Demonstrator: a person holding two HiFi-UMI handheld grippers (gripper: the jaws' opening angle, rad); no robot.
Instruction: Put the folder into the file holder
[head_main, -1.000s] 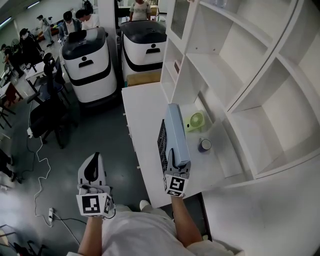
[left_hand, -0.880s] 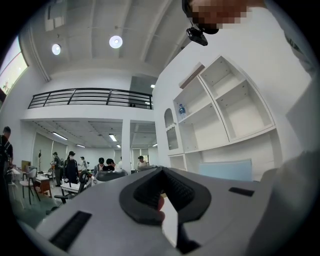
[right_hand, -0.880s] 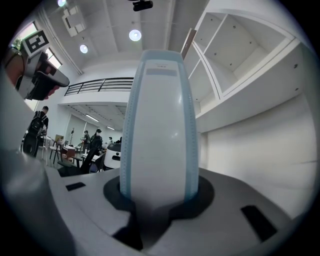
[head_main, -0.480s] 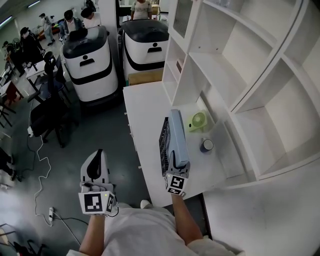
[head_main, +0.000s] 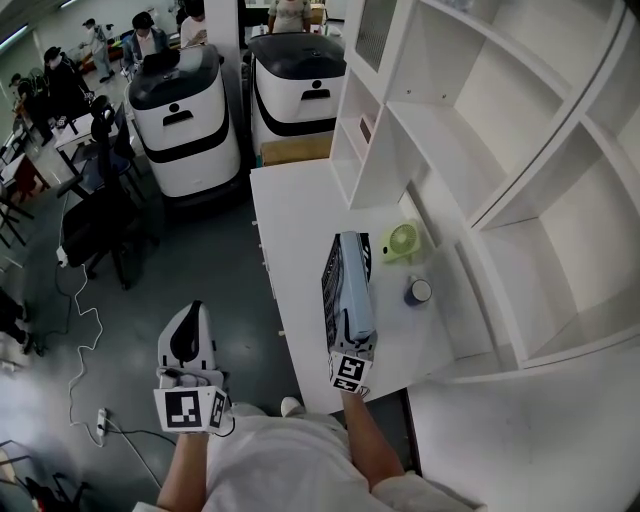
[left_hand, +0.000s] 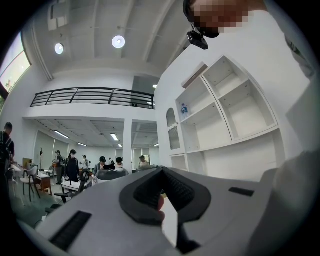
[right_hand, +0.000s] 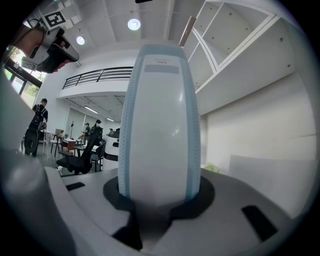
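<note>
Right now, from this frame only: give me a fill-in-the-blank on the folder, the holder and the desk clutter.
1. The right gripper is shut on the folder, which is light ____ in colour.
2. In the head view, the black mesh file holder stands on the folder's ____ side.
3. The small fan on the white table is ____.

Missing words: blue; left; green
</note>
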